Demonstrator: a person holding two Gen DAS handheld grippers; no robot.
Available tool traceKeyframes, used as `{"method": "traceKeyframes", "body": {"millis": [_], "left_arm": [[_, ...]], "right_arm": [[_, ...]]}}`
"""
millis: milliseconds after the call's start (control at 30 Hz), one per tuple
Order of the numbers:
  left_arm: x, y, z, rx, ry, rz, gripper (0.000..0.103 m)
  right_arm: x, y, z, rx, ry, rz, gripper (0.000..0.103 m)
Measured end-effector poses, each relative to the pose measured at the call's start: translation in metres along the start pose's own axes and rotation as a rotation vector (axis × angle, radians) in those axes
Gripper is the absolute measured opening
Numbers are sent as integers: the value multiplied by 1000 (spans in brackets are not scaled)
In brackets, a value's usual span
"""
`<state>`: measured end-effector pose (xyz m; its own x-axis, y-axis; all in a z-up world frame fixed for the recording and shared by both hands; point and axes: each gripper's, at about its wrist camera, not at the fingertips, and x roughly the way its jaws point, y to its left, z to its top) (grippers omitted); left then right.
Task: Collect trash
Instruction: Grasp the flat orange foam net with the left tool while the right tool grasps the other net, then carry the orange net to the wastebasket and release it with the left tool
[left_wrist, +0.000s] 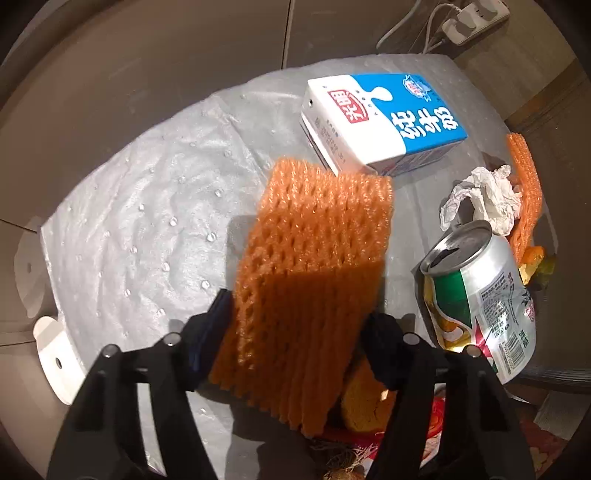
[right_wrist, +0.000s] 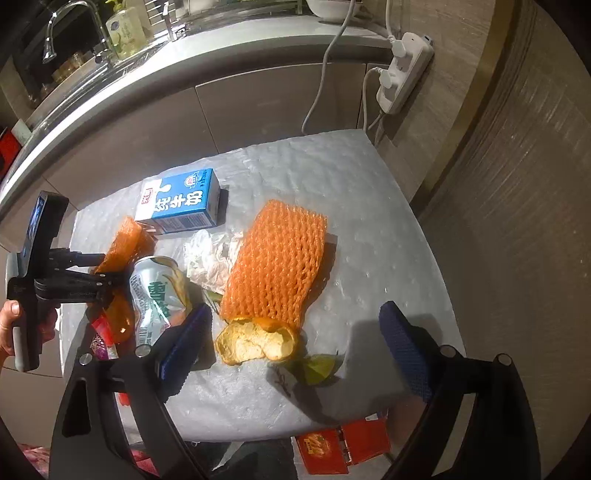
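Observation:
My left gripper (left_wrist: 295, 325) is shut on an orange foam net (left_wrist: 314, 266), held above the wrapped table (left_wrist: 140, 221); it also shows at the left of the right wrist view (right_wrist: 105, 278). My right gripper (right_wrist: 295, 343) is open and empty above an orange peel (right_wrist: 255, 339). A second orange foam net (right_wrist: 277, 262) lies behind the peel. A blue and white milk carton (left_wrist: 384, 122) (right_wrist: 181, 203), a dented can (left_wrist: 480, 295) (right_wrist: 155, 295) and a crumpled tissue (left_wrist: 484, 195) (right_wrist: 210, 258) lie on the table.
A green leaf scrap (right_wrist: 319, 369) lies by the peel. Red wrappers (right_wrist: 343, 443) lie below the table's front edge. A power strip (right_wrist: 402, 70) with cables hangs on the wall behind. A kitchen counter with a tap (right_wrist: 74, 26) is at the back.

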<state>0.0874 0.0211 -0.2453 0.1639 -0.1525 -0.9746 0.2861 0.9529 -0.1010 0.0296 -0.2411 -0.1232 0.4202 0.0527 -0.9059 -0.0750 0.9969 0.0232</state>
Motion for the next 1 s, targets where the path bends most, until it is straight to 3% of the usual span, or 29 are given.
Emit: {"method": "traceKeyframes", "body": {"millis": [33, 233, 467, 533, 667, 1000], "left_arm": [[0, -2, 0, 11, 2, 10, 43], [-20, 2, 3, -15, -36, 5, 18], [-75, 14, -14, -69, -118, -1, 18], [-88, 18, -18, -85, -136, -1, 18], [-111, 28, -26, -104, -167, -5, 18], [-149, 48, -61, -150, -232, -40, 18]], "right_arm": [[4, -2, 3, -3, 2, 2, 91], [35, -9, 20, 39, 32, 55, 91], [80, -12, 32, 103, 89, 57, 84], [94, -13, 32, 117, 114, 65, 75], [101, -20, 29, 179, 129, 123, 21], [43, -27, 36, 223, -11, 154, 19]]}}
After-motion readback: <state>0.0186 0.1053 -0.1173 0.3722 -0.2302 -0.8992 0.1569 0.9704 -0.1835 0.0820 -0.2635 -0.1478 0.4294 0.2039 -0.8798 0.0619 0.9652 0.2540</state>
